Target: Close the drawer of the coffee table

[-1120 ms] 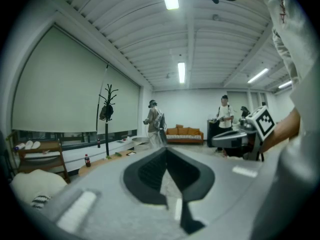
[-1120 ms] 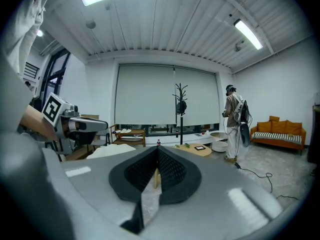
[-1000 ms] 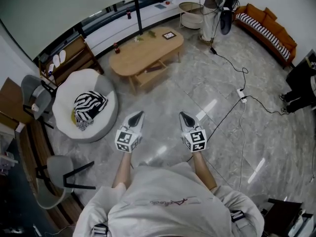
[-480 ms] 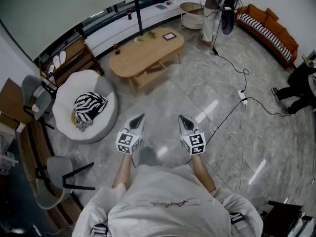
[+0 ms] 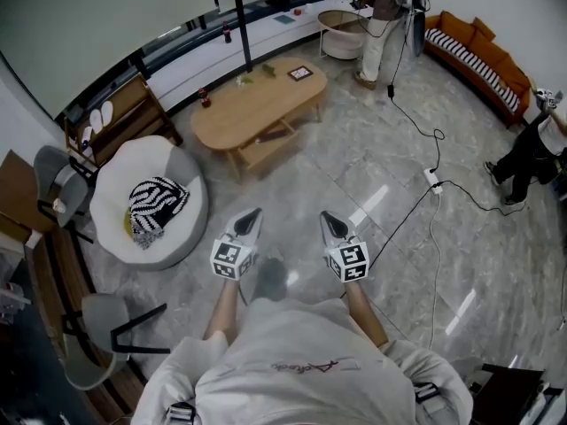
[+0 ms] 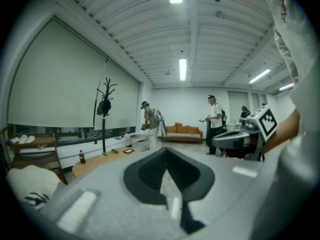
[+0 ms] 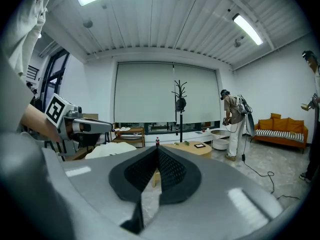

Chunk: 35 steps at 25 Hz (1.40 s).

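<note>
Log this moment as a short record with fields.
left claw: shut, empty, above the floor
right claw: shut, empty, above the floor
coffee table: ahead, apart from both claws
drawer: seems to jut out under the table's near side
on table: bottle
task: drawer not yet touched

My right gripper [image 7: 156, 149] has its jaws pinched together on nothing, pointing at the coffee table [image 7: 197, 149] well ahead; left gripper [image 7: 102, 127] sits off to one side
</note>
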Each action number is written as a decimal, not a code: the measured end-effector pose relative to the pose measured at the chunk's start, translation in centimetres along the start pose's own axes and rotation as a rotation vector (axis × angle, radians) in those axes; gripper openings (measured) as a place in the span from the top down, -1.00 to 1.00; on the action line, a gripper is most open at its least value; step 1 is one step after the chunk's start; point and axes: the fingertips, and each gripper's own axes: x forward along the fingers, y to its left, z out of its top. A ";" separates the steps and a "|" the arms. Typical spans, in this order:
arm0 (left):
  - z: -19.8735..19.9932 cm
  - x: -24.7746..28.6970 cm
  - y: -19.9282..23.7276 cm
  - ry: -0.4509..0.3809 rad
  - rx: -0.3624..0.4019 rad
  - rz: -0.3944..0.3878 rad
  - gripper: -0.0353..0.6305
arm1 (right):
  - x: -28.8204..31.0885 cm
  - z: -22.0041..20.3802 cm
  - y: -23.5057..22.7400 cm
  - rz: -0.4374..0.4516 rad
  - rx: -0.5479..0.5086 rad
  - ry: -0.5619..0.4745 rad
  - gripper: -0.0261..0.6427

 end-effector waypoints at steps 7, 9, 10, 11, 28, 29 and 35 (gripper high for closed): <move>0.0 4.2 4.4 0.006 -0.022 -0.003 0.89 | 5.2 1.1 -2.7 0.005 -0.013 0.018 0.91; 0.3 5.5 6.0 -0.005 -0.034 -0.005 0.89 | 7.0 1.7 -3.6 0.003 -0.016 0.023 0.91; 0.5 6.2 6.9 -0.009 -0.041 -0.005 0.89 | 8.0 2.0 -3.9 0.003 -0.018 0.024 0.91; 0.8 6.9 7.8 -0.011 -0.047 -0.007 0.89 | 9.0 2.5 -4.3 0.003 -0.021 0.026 0.91; 3.8 19.2 23.3 -0.012 -0.086 -0.049 0.89 | 26.8 8.1 -10.4 -0.031 -0.045 0.065 0.91; 3.8 19.7 24.2 -0.014 -0.090 -0.049 0.89 | 27.9 8.3 -10.5 -0.031 -0.047 0.065 0.91; 3.8 22.7 28.2 -0.016 -0.087 -0.073 0.89 | 32.3 9.0 -11.6 -0.058 -0.047 0.071 0.91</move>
